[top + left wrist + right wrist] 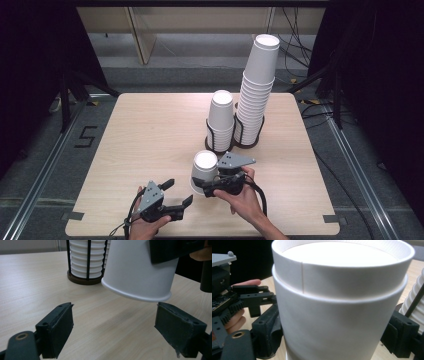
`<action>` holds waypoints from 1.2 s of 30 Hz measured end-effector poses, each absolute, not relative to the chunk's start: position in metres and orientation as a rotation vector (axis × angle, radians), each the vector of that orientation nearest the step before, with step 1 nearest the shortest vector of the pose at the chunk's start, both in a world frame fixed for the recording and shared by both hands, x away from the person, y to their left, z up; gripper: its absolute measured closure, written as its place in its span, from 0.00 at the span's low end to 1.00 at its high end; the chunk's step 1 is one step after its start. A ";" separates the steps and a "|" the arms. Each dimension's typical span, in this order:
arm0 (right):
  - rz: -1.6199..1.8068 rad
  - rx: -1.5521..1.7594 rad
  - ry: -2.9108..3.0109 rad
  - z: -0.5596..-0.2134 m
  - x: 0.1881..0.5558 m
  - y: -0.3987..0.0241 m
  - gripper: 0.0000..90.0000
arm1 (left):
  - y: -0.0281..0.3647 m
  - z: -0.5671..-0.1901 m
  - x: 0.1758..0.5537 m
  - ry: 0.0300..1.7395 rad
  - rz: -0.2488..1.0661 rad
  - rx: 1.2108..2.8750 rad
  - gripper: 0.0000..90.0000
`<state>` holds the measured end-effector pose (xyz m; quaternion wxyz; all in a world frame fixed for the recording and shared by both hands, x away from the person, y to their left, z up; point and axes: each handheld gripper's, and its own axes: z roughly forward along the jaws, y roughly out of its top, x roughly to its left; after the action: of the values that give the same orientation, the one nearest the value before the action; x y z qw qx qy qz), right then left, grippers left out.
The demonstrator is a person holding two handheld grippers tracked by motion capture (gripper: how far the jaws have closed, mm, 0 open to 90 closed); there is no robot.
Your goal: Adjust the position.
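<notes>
The right hand-held gripper (206,189) holds a paper cup (204,171) upside down, just above the bench (145,135). The left hand-held gripper (179,192) waits wide and empty. Two cup stacks (255,95) stand behind; this cup isn't stacked yet.

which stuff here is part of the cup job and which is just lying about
In the job: upside-down paper cup in the right tongs; short cup stack; tall cup stack; left tongs, open.
Lying about: cables on the floor; wooden shelf.
</notes>
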<state>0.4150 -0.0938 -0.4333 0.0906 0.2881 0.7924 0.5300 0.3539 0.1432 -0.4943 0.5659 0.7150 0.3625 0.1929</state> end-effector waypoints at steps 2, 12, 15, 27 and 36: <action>1.575 0.831 2.357 -0.434 0.415 -0.092 0.19 | 0.140 -0.495 0.354 0.829 0.446 1.684 0.16; 1.589 0.791 2.379 -0.436 0.409 -0.081 0.19 | 0.121 -0.498 0.352 0.738 0.503 1.722 0.14; 1.587 0.794 2.392 -0.437 0.407 -0.078 0.19 | 0.120 -0.498 0.352 0.739 0.502 1.709 0.10; 1.641 0.821 2.423 -0.435 0.399 -0.067 0.19 | 0.119 -0.499 0.352 0.736 0.534 1.704 0.00; 1.664 0.815 2.440 -0.438 0.398 -0.063 0.19 | 0.118 -0.500 0.351 0.735 0.542 1.702 0.02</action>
<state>0.3980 -0.0635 -0.4384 0.0390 0.2660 0.7958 0.5426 0.3513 0.1177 -0.4999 0.5688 0.7247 0.3130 0.2309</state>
